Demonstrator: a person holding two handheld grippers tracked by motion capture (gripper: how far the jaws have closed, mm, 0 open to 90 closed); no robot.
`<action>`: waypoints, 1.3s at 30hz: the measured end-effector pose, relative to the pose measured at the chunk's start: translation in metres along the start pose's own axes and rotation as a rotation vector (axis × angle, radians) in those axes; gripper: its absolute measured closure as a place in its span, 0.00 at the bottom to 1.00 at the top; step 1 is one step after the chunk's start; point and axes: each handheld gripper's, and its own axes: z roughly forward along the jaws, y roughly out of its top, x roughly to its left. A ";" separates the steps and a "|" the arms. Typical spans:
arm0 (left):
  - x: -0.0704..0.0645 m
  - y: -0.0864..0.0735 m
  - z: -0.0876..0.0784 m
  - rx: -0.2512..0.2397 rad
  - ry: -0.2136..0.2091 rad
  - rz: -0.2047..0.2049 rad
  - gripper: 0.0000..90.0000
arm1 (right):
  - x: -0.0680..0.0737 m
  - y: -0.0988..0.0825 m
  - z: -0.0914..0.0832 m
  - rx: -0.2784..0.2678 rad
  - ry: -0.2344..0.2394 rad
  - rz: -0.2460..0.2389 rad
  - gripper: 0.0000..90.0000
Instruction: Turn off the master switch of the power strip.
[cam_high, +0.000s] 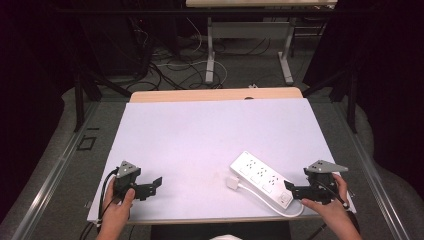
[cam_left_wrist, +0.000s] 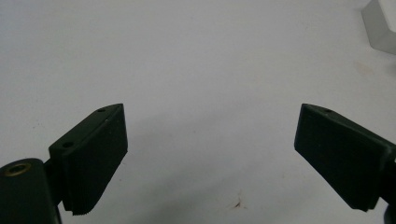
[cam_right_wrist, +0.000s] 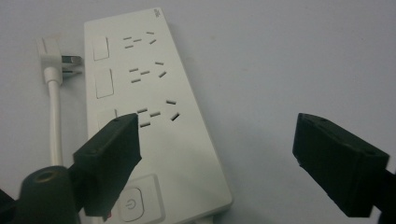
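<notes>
While both hands are kept near the counter's (cam_high: 165, 125) front edge, the right gripper (cam_high: 294, 189) is held with jaws apart, nothing clamped, just beside the power strip's (cam_high: 260, 179) switch end. Beyond the left gripper (cam_high: 151, 186), jaws likewise apart, wide bare counter is left. Socket slots, switches and the plug (cam_right_wrist: 53, 58) are seen in the right gripper view.

White power strip (cam_high: 261, 178) and plug (cam_high: 232, 182) on white table (cam_high: 200, 135); black tools
</notes>
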 end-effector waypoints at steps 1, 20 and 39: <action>0.000 0.000 0.000 0.004 0.000 0.001 0.11 | 0.000 0.000 0.000 0.004 0.004 0.005 0.17; 0.001 0.000 -0.001 0.005 0.002 0.001 0.11 | -0.006 0.009 -0.011 0.067 0.014 -0.045 0.40; 0.000 0.000 0.000 -0.002 0.005 -0.002 0.11 | -0.008 0.012 -0.018 0.134 0.033 -0.081 0.71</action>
